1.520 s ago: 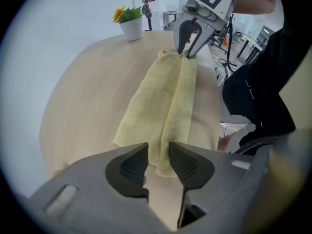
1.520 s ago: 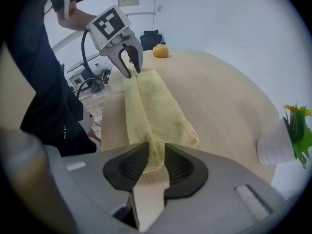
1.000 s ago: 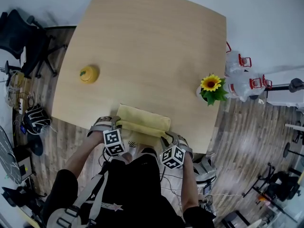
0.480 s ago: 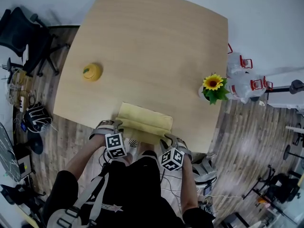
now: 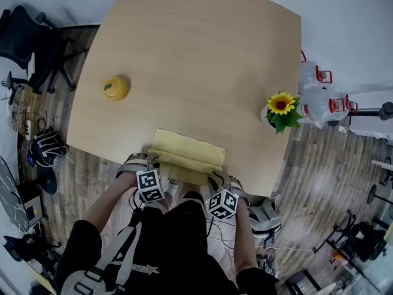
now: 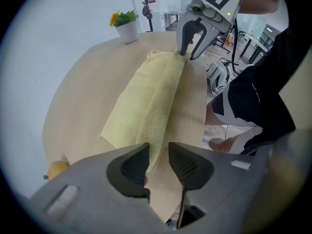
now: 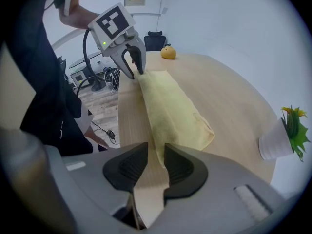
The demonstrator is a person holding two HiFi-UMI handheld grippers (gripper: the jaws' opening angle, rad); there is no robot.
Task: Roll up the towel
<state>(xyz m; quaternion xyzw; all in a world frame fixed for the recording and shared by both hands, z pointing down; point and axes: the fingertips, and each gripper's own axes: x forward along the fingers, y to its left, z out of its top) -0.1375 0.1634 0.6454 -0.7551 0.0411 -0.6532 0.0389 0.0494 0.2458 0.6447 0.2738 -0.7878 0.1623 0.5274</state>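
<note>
Left tool (image 6: 157, 162), right tool (image 7: 156, 162) side by side, pointing steeply down; jaws just closing, slightly apart, towel (image 5: 187, 155) edge between.

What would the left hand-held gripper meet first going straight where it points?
Likely the near end of the yellow towel, seen between the jaws of the left hand-held gripper, which have just been closing but stand apart; the table lies directly beneath.

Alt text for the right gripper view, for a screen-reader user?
Right gripper, jaws apart but just closing in, has the near end of a folded yellow towel between them on a wooden table. The left gripper, jaws likewise closing, stands at the far end; a potted sunflower sits right.
</note>
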